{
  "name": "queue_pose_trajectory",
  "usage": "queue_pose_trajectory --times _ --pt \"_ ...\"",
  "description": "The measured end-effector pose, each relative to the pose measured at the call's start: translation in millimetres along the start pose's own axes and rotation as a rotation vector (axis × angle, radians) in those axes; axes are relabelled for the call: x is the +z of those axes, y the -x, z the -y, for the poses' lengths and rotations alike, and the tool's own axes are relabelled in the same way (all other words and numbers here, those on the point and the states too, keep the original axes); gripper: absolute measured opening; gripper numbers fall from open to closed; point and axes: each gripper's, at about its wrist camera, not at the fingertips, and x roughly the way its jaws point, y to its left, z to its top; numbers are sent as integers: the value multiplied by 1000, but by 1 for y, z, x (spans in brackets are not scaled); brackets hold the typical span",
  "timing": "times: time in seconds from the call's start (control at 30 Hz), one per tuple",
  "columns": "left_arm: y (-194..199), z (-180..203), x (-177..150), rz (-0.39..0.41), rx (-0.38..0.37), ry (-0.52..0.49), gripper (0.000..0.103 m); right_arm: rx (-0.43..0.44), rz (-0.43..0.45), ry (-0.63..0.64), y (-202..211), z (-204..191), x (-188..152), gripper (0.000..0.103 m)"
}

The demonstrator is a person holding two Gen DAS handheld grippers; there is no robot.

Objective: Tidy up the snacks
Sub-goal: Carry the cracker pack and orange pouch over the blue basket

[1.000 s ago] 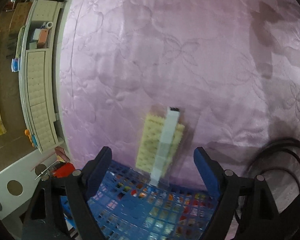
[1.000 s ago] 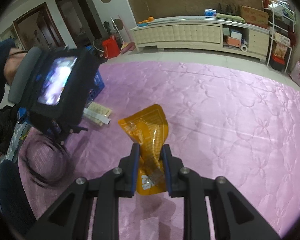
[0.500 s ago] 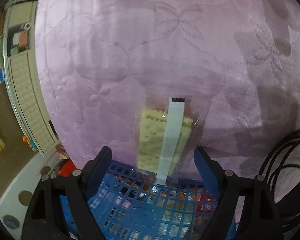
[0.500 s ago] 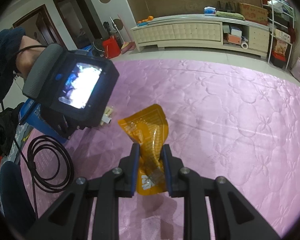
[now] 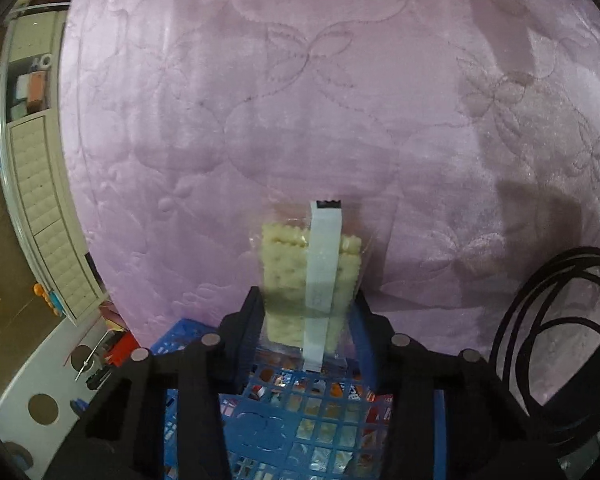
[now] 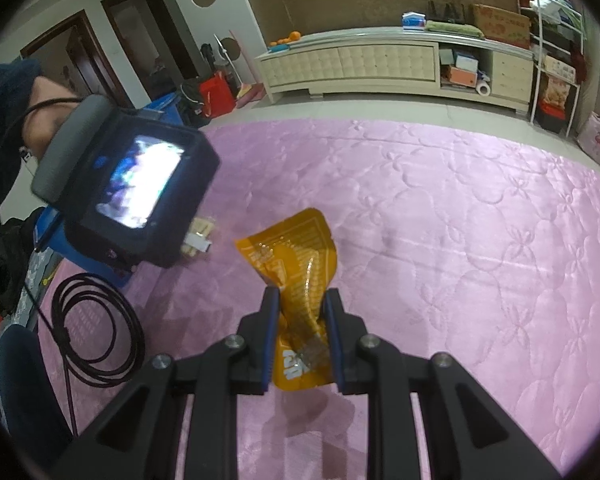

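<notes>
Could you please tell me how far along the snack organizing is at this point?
Done: the blue basket already shows several packets through its mesh. In hand: the left claw is shut on the cracker packet at the basket's edge, and the right claw is shut on the orange pouch over the pink quilt. Left: both packets are yet to go into the basket. No other loose snacks show on the quilt.

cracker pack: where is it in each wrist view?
Left wrist: cracker pack at lower centre, between the left gripper fingers, over the blue basket edge.
Right wrist: at centre-left, mostly hidden behind the left gripper's camera body.
Shared landmark: coiled black cable on the pink quilt.
</notes>
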Motion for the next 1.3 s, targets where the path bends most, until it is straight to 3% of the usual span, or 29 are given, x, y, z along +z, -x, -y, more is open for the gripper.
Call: queue_pose_trajectory --times 0.3,0.57,0.93,1.3 --pt "50 1 0 256 75 209 39 -25 32 9 14 -5 -1 26" --pt "100 27 -24 473 126 431 39 -70 84 -29 29 -13 0 26" --pt "148 69 -113 735 174 787 39 -75 128 -25 54 -56 1 26" --pt "184 113 -196 931 171 955 39 -36 170 16 91 -120 12 26"
